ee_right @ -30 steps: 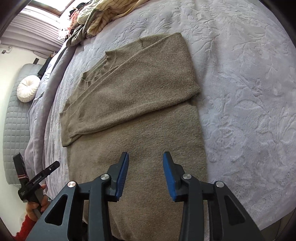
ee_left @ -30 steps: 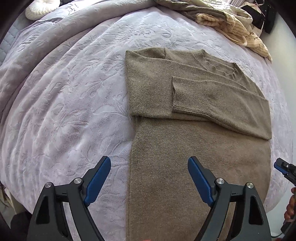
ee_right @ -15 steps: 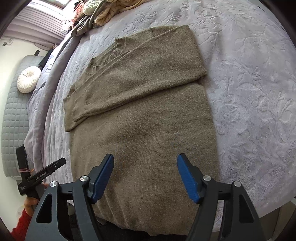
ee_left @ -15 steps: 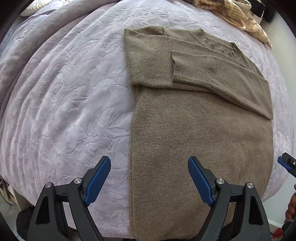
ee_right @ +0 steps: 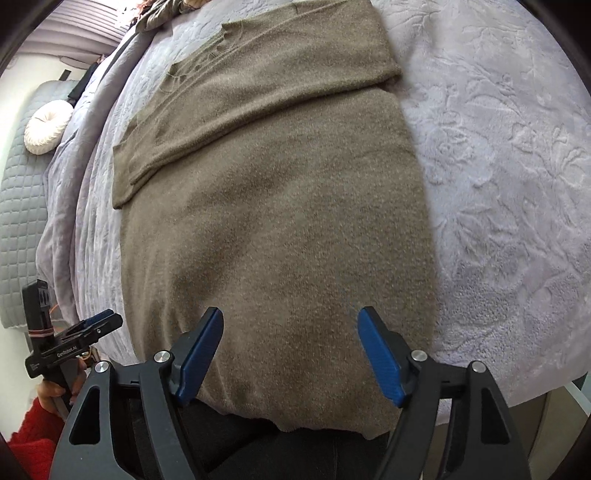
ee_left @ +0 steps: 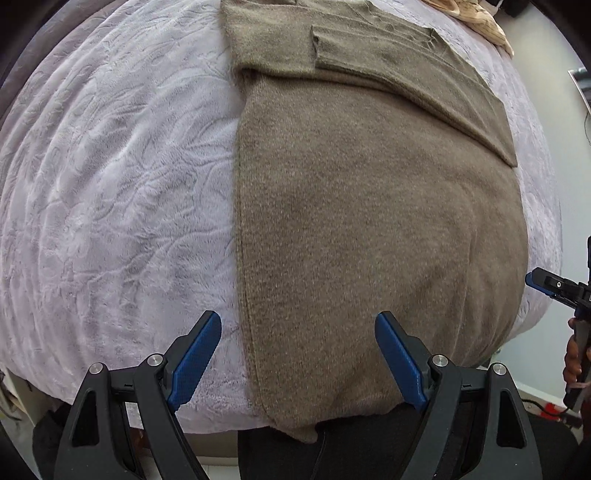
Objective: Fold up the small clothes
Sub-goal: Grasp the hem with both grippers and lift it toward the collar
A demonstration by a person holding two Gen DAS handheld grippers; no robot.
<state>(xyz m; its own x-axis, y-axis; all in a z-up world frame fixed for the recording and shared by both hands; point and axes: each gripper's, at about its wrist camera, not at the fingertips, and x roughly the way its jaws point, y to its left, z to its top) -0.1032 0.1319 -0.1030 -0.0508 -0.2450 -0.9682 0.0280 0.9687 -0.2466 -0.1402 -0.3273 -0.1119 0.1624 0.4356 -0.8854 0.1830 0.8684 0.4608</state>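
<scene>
Both pairs of blue-padded jaws stand spread wide with nothing gripped between them. The left gripper point(ee_left: 297, 360) hangs above the sweater's left side seam near the hem, one pad over the bedspread and the other over the knit. The right gripper point(ee_right: 290, 354) hangs over the hem on the other side, both pads above the fabric; whether any pad touches the cloth cannot be told. Each gripper shows at the edge of the other's view, held by a hand point(ee_right: 61, 387) with a red knitted sleeve point(ee_right: 31, 432) below it.

The olive-brown knitted sweater point(ee_left: 369, 221) lies flat, front down, on the pale lilac plush bedspread with an embossed leaf pattern point(ee_left: 110, 184); its hem hangs slightly over the near edge of the bed. Farther up, both sleeves are folded across the back, the ribbed cuff point(ee_left: 325, 48) of one lying on top. Beyond the neckline, at the far side, sit a round white pleated cushion point(ee_right: 48, 127) against a grey quilted headboard point(ee_right: 20, 221), and a heap of other garments point(ee_left: 476, 18).
</scene>
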